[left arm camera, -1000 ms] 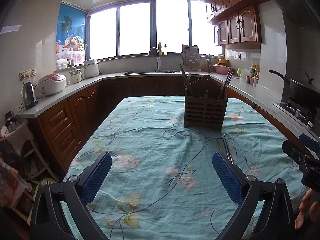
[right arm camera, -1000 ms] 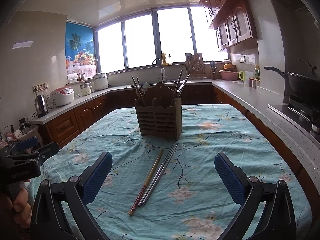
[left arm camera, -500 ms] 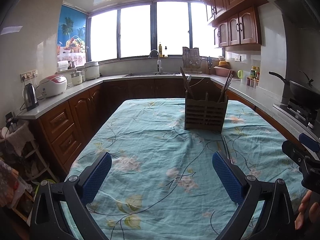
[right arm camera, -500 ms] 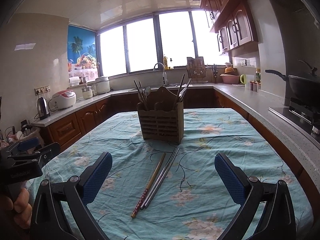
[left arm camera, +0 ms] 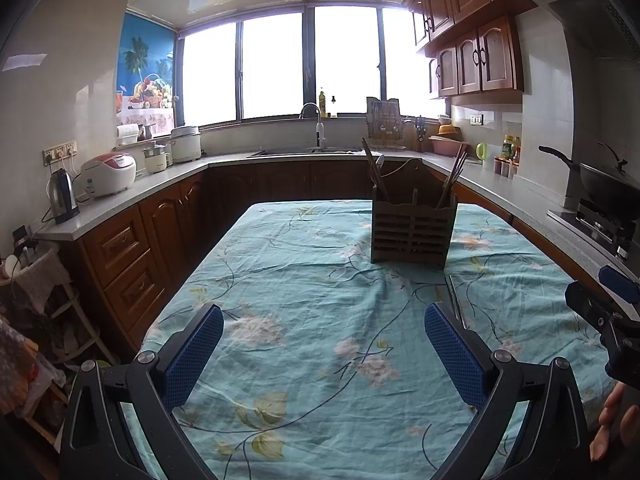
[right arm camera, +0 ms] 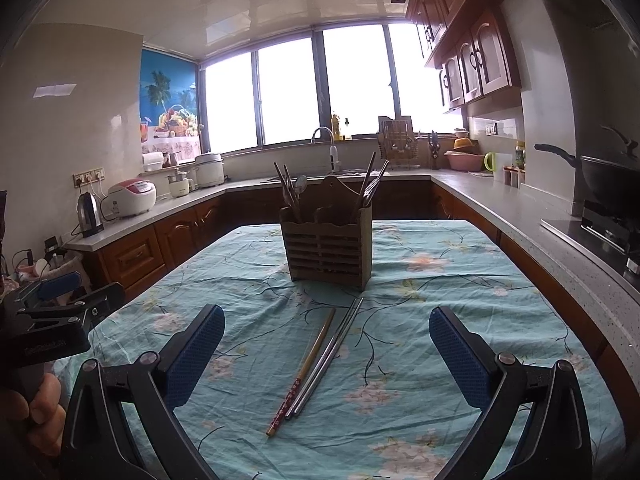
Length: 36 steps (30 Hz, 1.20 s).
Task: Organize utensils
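Observation:
A brown slatted utensil holder (right arm camera: pixel 328 248) stands on the flowered teal tablecloth (right arm camera: pixel 440 280), with chopsticks and a spoon upright in it; it also shows in the left wrist view (left arm camera: pixel 412 232). A wooden chopstick with a red end (right arm camera: pixel 304 368) and a pair of metal chopsticks (right arm camera: pixel 330 352) lie on the cloth in front of it, between my right gripper's fingers. My right gripper (right arm camera: pixel 326 354) is open and empty above them. My left gripper (left arm camera: pixel 324 344) is open and empty over bare cloth; the metal chopsticks (left arm camera: pixel 454 300) lie by its right finger.
Kitchen counters with wooden cabinets run around the table. A kettle (left arm camera: pixel 62 196) and rice cooker (left arm camera: pixel 108 168) stand on the left counter, a sink tap (left arm camera: pixel 318 128) at the back, a black wok (left arm camera: pixel 604 184) on the stove at right.
Both views have tilted slightly upward, so the holder and chopsticks sit lower in frame. The grippers stay open; nothing on the table has moved.

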Each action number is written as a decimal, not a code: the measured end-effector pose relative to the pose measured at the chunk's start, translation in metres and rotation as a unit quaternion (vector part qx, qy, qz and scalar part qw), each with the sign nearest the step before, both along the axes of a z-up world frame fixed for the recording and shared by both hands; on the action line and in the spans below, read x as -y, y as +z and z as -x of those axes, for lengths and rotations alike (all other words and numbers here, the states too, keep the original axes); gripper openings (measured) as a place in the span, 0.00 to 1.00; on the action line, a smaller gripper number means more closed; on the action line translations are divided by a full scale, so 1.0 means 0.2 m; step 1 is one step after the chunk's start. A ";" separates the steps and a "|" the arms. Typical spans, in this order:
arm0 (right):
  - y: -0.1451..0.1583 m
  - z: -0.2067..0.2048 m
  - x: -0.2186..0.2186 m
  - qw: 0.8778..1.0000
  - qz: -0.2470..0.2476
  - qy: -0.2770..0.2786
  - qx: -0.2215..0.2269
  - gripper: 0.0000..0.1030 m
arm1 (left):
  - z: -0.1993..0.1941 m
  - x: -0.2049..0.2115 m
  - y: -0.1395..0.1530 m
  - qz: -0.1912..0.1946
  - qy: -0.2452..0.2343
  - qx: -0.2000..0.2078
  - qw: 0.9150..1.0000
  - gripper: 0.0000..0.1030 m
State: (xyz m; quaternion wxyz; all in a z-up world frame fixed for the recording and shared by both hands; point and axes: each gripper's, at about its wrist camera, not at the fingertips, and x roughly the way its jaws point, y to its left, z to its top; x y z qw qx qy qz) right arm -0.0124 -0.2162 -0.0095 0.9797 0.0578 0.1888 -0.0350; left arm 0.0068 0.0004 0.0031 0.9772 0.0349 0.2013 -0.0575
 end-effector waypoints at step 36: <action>0.02 0.00 0.00 1.000 0.002 0.003 0.004 1.00 | 0.01 0.04 -0.01 -0.005 -0.003 0.007 1.000 0.99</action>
